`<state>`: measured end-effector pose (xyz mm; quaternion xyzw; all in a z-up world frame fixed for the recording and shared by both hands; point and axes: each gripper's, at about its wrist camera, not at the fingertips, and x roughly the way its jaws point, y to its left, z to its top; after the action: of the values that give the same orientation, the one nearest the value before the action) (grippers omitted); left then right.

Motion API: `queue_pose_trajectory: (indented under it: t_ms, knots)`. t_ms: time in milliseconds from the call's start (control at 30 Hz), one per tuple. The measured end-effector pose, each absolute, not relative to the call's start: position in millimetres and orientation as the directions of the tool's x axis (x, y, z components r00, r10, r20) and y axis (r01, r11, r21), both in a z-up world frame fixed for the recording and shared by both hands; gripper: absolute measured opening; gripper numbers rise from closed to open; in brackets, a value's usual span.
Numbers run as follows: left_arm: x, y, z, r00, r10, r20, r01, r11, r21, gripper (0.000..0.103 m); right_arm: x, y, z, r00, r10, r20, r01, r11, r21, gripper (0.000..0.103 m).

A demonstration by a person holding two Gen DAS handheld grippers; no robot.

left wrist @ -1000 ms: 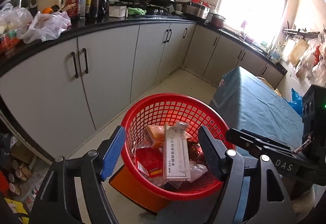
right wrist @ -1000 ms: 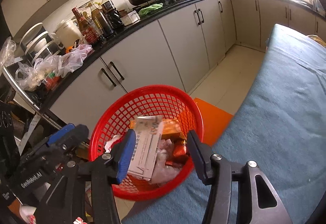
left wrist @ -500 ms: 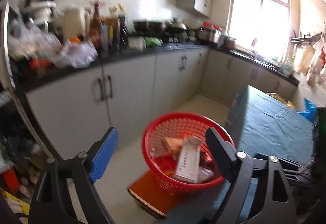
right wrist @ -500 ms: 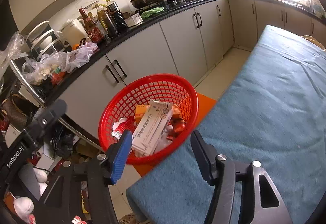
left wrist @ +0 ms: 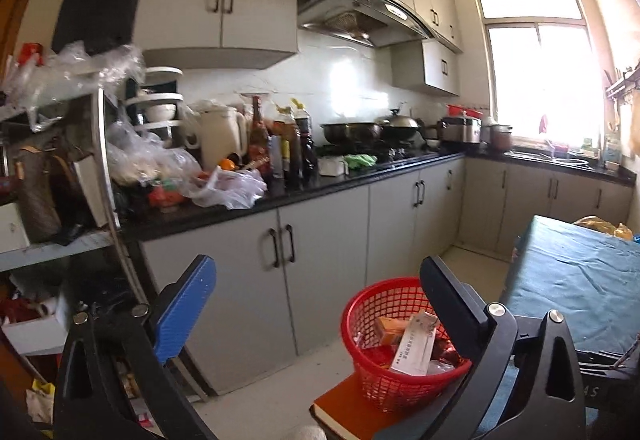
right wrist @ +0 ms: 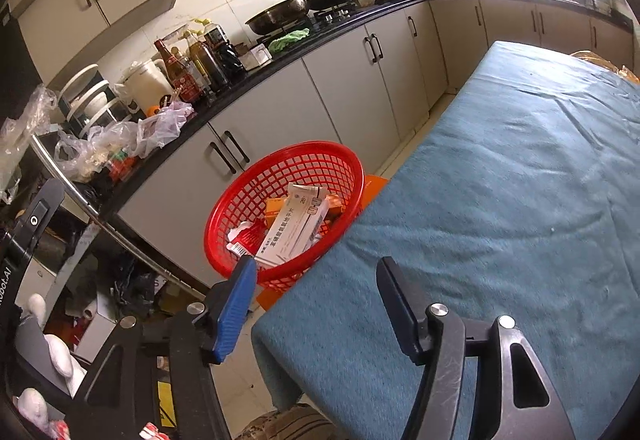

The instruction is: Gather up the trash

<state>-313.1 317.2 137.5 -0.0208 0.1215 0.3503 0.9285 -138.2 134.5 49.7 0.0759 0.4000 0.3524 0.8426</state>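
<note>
A red plastic basket (right wrist: pixel 240 199) stands on an orange stool (left wrist: pixel 348 410) beside the blue-covered table (right wrist: pixel 520 199). It holds a long white box (right wrist: pixel 296 228), an orange box (left wrist: pixel 390 328) and red wrappers. The basket also shows in the left wrist view (left wrist: pixel 360 320). My left gripper (left wrist: pixel 316 292) is open and empty, raised well back from the basket. My right gripper (right wrist: pixel 316 280) is open and empty, above the table's near corner, just short of the basket.
Grey kitchen cabinets (left wrist: pixel 320 240) run along the left under a black counter (right wrist: pixel 280 51) crowded with bottles, bags, a kettle and pans. A metal shelf rack (left wrist: pixel 104 175) with clutter stands at the far left. Tiled floor lies between cabinets and table.
Both grippers have pulled up and back from the basket, so it looks smaller and lower. The left view has swung up to the wall cabinets. The trash in the basket has not moved.
</note>
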Motion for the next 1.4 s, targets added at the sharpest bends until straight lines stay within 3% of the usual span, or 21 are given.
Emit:
queue_pose_trajectory:
  t_ms: [267, 567, 933, 1400]
  knots:
    - [-325, 296, 144, 0.711, 0.662, -0.238, -0.67, 0.74, 0.055, 0.103, -155, 114, 53, 0.473, 0.653, -0.591, -0.53, 0.747, 0.401, 0.071]
    - [-318, 283, 126, 0.748, 0.525, -0.405, -0.58, 0.815, -0.016, 0.103, -171, 90, 47, 0.499, 0.626, -0.599, -0.526, 0.768, 0.365, 0.073]
    - [-311, 253, 105, 0.697, 0.558, -0.45, -0.575, 0.81, 0.114, 0.103, -183, 70, 48, 0.563, 0.593, -0.575, -0.524, 0.795, 0.306, 0.076]
    - [-302, 268, 86, 0.663, 0.547, -0.512, -0.577, 0.808, 0.117, 0.103, -182, 83, 40, 0.562, 0.56, -0.609, -0.519, 0.812, 0.267, 0.077]
